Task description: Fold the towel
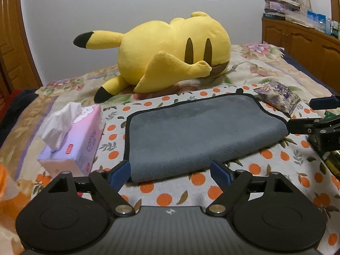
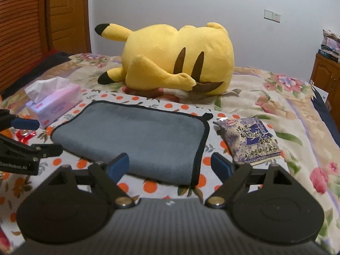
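Observation:
A grey towel [image 1: 197, 131] with black trim lies folded in half on an orange-dotted cloth on the bed; its folded edge faces me. It also shows in the right wrist view [image 2: 136, 136]. My left gripper [image 1: 171, 172] is open, its blue-padded fingers straddling the towel's near left corner just above the cloth. My right gripper [image 2: 171, 166] is open, straddling the towel's near right corner. Each gripper shows at the edge of the other's view: the right one [image 1: 308, 116], the left one [image 2: 31, 136]. Neither holds anything.
A big yellow plush toy [image 1: 167, 53] lies behind the towel. A pink tissue box [image 1: 74, 136] stands left of it, a purple snack packet [image 2: 250, 140] right of it. A wooden cabinet [image 1: 301, 42] stands at the far right.

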